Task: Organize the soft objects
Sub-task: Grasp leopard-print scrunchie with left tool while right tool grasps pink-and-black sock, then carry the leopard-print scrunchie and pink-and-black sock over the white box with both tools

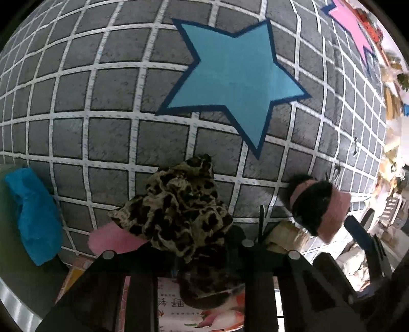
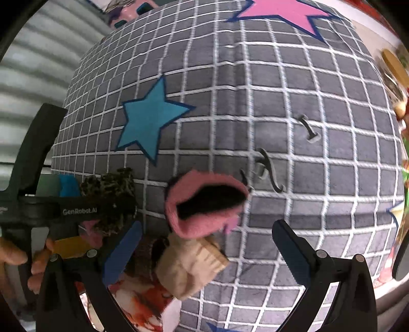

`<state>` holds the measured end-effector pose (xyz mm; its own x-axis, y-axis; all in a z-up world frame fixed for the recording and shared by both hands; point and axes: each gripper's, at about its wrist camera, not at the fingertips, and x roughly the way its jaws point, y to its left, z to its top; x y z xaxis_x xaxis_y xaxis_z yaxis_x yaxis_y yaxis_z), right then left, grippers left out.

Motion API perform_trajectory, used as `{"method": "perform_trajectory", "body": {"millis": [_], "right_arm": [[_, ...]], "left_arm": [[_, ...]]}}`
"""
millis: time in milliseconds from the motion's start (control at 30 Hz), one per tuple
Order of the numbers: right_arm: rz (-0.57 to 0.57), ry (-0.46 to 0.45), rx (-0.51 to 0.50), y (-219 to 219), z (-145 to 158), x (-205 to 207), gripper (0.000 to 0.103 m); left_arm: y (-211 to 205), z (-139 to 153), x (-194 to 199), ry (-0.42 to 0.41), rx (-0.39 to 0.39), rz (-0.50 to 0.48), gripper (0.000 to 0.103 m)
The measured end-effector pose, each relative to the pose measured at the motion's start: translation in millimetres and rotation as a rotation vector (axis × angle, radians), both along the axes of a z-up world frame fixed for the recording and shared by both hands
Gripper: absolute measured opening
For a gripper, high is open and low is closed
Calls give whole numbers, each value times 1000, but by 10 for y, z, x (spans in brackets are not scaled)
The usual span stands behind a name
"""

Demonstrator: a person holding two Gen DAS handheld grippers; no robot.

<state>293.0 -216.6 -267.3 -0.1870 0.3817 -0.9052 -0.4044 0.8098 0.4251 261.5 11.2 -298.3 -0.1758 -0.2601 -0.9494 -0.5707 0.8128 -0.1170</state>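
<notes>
Leopard-print scrunchie [image 1: 179, 209] clamped in left claw [image 1: 204, 255]; right claw [image 2: 207, 245] agape near pink-and-black sock [image 2: 204, 201].

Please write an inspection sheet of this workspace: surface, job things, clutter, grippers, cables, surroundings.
Surface: grey grid mat with blue star and pink star.
Job's things: leopard scrunchie; pink-and-black fuzzy piece; beige sock; blue cloth.
Clutter: dark clips on mat; printed floral sheet at the near edge.
Grippers: left gripper shut on leopard scrunchie; right gripper open, fingers over beige sock.
Cables: nothing seen.
Surroundings: corrugated wall; blurred items beside the mat.
</notes>
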Motion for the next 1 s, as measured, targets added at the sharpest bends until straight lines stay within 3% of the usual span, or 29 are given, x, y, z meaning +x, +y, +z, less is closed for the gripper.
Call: {"method": "perform_trajectory", "body": {"millis": [233,267,300,367,467,567,667,767,833,1000], "right_arm": [[-18,11,-69,537,-317,140,103],[-7,12,-98,576,-370,129,98],[-3,16,-105,593,-398,117,84],[4,35,-114,647,-448,74,65],[25,22,-95,679,-415,19,46],[22,26,-80,652,-352,-10,42],[1,26,-72,525,-284,-3,42],[-25,43,-57,389,-277,29,42],[-38,46,-47,319,-231,16,42],[-61,53,-23,87,-122,31,42]], "left_arm": [[249,319,33,-101,46,5,22],[284,388,20,-114,53,7,22],[304,447,25,-129,64,5,21],[321,522,33,-146,80,-4,21],[311,588,46,-160,92,-21,20],[384,677,13,-162,89,-14,19],[351,560,-15,-149,101,3,20],[388,413,-84,-128,100,62,37],[427,323,-94,-117,86,97,57],[444,112,-42,-78,95,116,59]]}}
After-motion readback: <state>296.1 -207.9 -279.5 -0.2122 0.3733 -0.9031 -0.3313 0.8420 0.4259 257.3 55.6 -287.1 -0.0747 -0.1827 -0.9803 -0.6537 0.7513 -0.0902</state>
